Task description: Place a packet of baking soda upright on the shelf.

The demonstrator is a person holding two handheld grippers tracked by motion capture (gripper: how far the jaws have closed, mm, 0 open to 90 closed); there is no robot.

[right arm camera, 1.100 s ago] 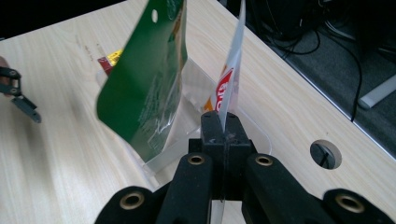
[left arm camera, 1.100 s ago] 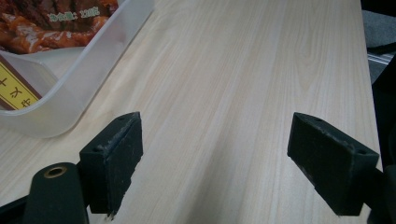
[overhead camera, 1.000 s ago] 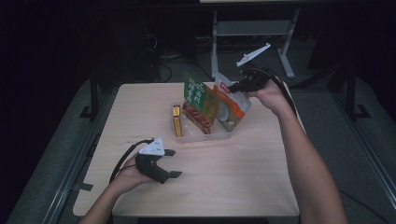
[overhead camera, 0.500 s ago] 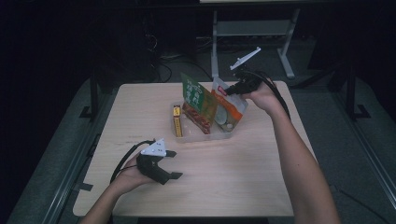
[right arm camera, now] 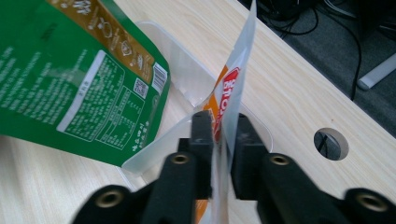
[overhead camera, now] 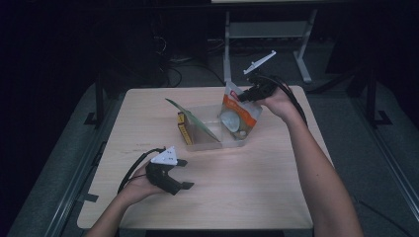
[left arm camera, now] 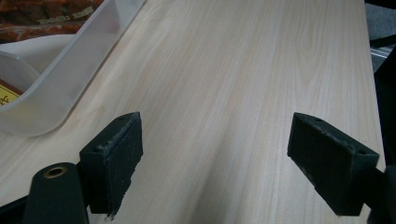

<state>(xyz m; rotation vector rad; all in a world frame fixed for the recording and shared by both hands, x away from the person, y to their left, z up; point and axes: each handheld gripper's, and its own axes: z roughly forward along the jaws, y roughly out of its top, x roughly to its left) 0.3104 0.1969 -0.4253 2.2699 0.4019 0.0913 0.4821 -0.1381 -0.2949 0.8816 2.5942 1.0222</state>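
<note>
Green packet point(overhead camera: 193, 122) toppled, label unreadable

Dark room; light wooden table point(overhead camera: 237, 197); grey floor point(overhead camera: 375, 148); white metal stand point(overhead camera: 267, 29) behind.

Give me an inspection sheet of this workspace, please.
Surface: light wooden table, bare around the bin.
Job's things: clear plastic bin holding an orange pouch, a green pouch and a yellow box.
Clutter: nothing seen.
Grippers: left gripper rests on the table, fingers wide open, nothing between them; right gripper fingers have just been opening, with the orange pouch's top edge between them.
Cables: one trails from each gripper.
Surroundings: grey metal stand behind the table, dark floor.
</note>
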